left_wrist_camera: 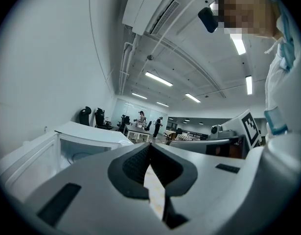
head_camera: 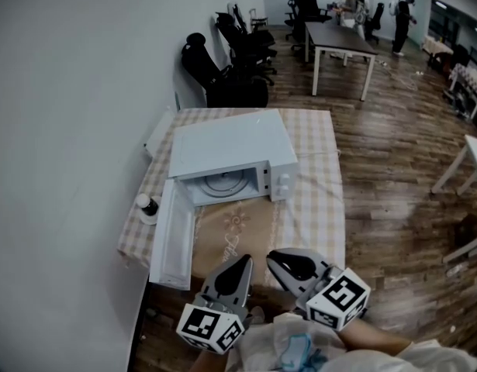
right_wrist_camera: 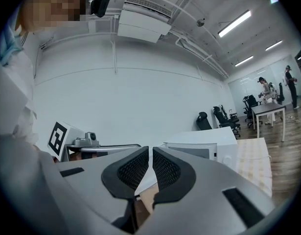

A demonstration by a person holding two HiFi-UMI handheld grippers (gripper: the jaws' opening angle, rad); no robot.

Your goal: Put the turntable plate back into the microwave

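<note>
Turntable plate (head_camera: 221,183) inside open microwave (head_camera: 230,146); left gripper (head_camera: 243,262) jaws together, right gripper (head_camera: 274,256) near-closed, both empty.

White microwave (head_camera: 230,149) casing smooth, slight sheen; plate (head_camera: 222,183) inside looks like clear glass, glossy; tabletop cloth (head_camera: 319,200): checked woven fabric, matt; floor (head_camera: 393,153): wood planks, satin shine; wall (head_camera: 67,91): white paint, matt, smooth; chairs (head_camera: 222,76): black, cloth or mesh unclear; left gripper (left_wrist_camera: 150,146), right gripper (right_wrist_camera: 150,149): grey matt plastic; fingers (right_wrist_camera: 133,170): black, fine-ribbed, rubbery.
</note>
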